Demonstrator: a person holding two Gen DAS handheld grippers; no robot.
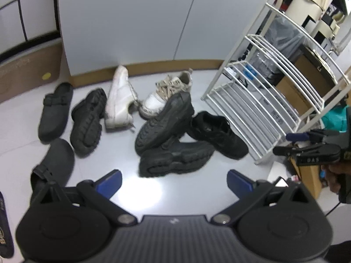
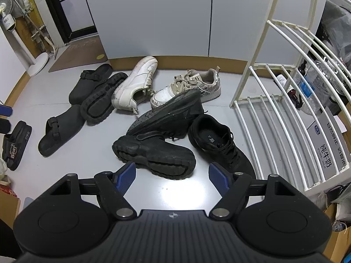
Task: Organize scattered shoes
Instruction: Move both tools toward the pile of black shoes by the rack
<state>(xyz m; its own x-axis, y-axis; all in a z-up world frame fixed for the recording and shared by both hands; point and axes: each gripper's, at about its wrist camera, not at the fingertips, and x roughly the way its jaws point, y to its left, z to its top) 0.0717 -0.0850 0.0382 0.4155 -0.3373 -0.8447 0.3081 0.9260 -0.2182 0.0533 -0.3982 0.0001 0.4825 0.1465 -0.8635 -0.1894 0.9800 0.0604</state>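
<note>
Both grippers hung over the pale floor (image 2: 65, 164) with nothing between their blue pads: right gripper (image 2: 172, 178) spread apart, left gripper (image 1: 174, 183) spread wider. Beyond, a white rack (image 2: 283, 118) stood right. Scattered shoes lay heaped centre: black chunky shoe (image 2: 155, 155) nearest, black sneaker (image 2: 217, 144) beside it, white sneaker (image 2: 136, 83) farther.

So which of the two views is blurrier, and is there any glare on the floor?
Left wrist view: softer, the shoes and white rack smeared. Right wrist view: sharp, rack bars bowed by the fisheye. Both show a bright glare patch on the floor just ahead of the fingers.
</note>
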